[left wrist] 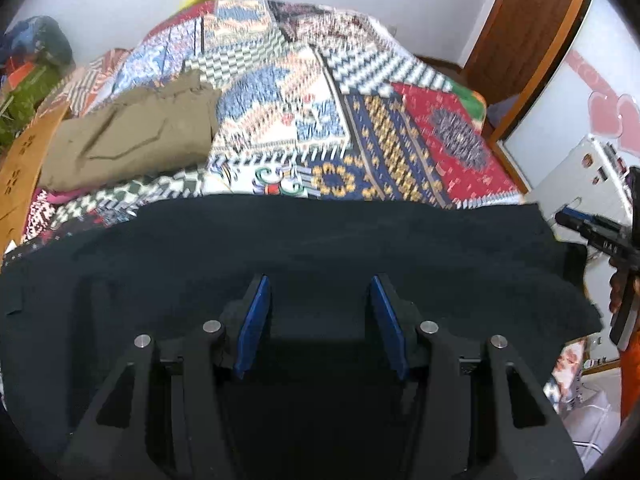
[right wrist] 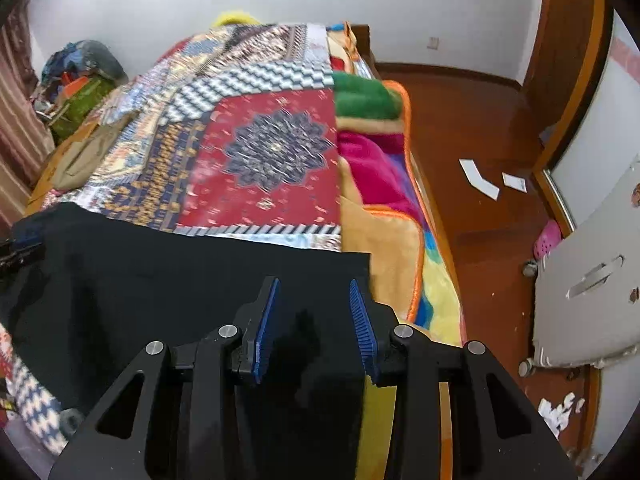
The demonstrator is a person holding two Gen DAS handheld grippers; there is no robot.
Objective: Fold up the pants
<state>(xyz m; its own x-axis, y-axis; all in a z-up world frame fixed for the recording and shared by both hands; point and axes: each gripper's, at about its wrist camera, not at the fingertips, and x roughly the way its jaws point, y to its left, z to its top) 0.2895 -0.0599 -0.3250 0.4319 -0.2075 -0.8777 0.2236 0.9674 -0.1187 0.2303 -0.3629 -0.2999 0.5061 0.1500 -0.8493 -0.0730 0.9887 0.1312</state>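
Note:
Black pants [left wrist: 320, 232] lie spread across the near part of a bed covered with a patchwork quilt [left wrist: 300, 120]. My left gripper [left wrist: 319, 284] hovers over their middle, blue pads apart, nothing pinched between them. Over the pants' right end [right wrist: 160, 272], close to the bed's side edge, my right gripper [right wrist: 313, 282] stands with its pads apart, the black cloth lying underneath. The right gripper [left wrist: 600, 236] also shows at the far right of the left wrist view. Folded khaki pants [left wrist: 132, 136] rest farther back on the left of the quilt.
A bright fleece blanket [right wrist: 380, 160] hangs over the bed's right side. Beyond it is a wooden floor [right wrist: 480, 120] with paper scraps [right wrist: 480, 180] and a grey case [right wrist: 592, 288]. Bags are piled [right wrist: 80, 80] at the far left by the wall.

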